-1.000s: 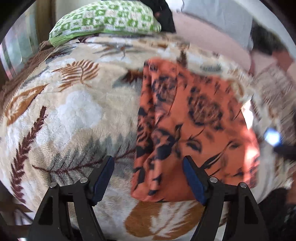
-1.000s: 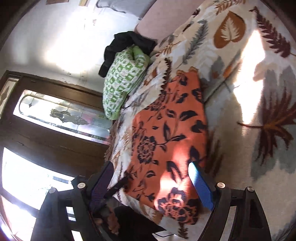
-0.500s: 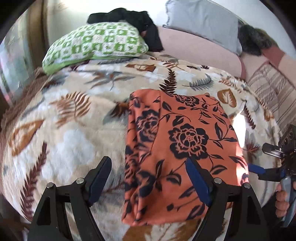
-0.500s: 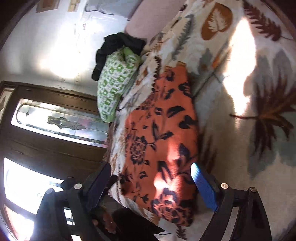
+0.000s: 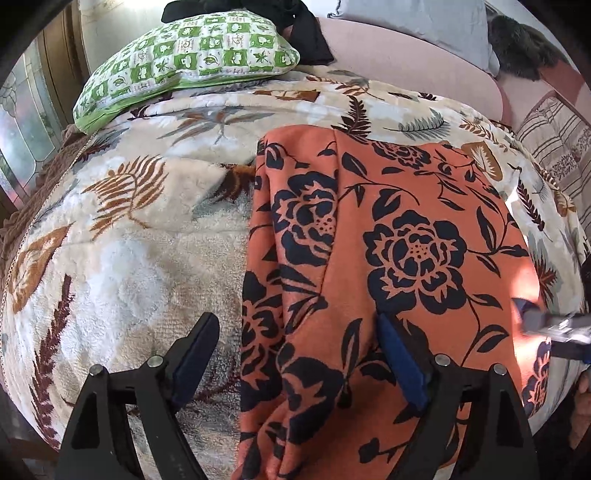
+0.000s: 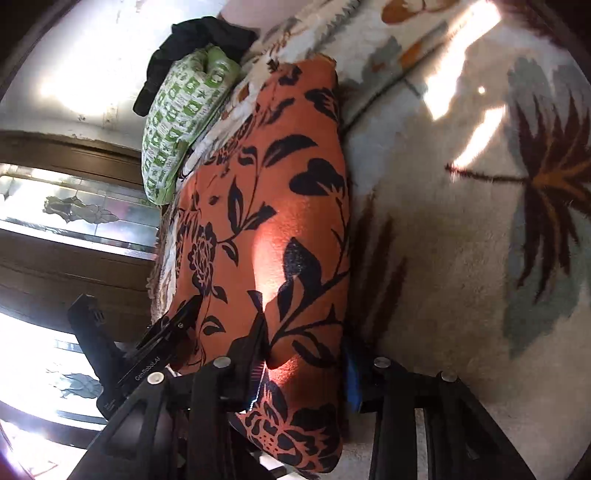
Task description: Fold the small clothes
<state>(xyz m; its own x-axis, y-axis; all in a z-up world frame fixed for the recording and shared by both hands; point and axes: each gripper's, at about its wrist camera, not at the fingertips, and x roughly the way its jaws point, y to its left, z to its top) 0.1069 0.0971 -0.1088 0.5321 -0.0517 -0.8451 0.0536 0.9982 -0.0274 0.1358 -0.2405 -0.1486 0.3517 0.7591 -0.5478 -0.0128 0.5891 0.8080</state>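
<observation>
Spread beneath us is a plush blanket (image 5: 140, 258) printed with brown and grey leaves, and on it lies the orange garment with black flowers (image 5: 388, 266), folded into a long strip that runs away from us toward the far end of the bed. Behind it a green-and-white checked pillow (image 5: 192, 62) rests at the blanket's far left corner, with a dark piece of clothing (image 5: 306, 33) heaped against it, and a pink bolster (image 5: 406, 62) and grey cushion (image 5: 424, 18) line the back. Our left gripper (image 5: 295, 354) hovers over the near left edge of the garment with its jaws apart and just now widening; one finger is over bare blanket, the other over the cloth, neither pressing. Our right gripper (image 6: 306, 354) is down at the garment's other near corner, its jaws just now closing, with a thick fold of the orange cloth bunched between the pads. In the right wrist view the left gripper (image 6: 155, 354) shows across the garment, in front of a dark wooden door with patterned glass (image 6: 74, 210). Sunlight falls in patches on cloth and blanket.
</observation>
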